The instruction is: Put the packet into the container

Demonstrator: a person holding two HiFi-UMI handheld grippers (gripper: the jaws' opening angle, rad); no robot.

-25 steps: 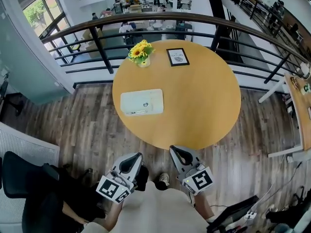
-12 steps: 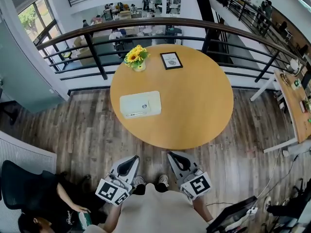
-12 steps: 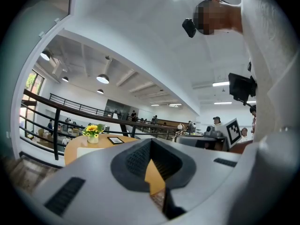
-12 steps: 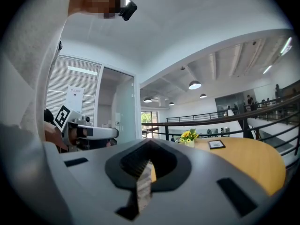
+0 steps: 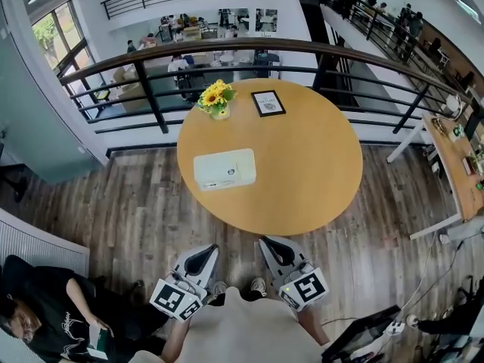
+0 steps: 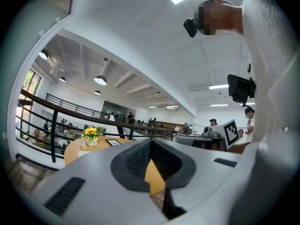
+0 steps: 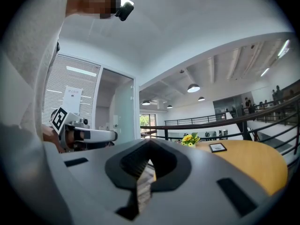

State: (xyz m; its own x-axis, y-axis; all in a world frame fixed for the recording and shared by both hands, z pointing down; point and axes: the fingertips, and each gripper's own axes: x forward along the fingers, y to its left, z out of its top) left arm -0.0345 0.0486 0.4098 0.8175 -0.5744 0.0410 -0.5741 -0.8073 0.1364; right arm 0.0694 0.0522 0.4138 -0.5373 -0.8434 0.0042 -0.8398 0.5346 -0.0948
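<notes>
Tabletop: in front of you.
Container: on the tabletop, left side, closer to you.
Flowers: far edge, behind the container.
Picture frame: just right of the flowers.

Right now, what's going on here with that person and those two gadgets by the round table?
A person stands just short of a round wooden table, with a left hand-held gripper and a right hand-held gripper close to the body. Both have their jaws together and hold nothing. On the table are a flat white rectangular item, a vase of sunflowers and a small framed picture, none of them touched. Nothing has been picked up yet.
</notes>
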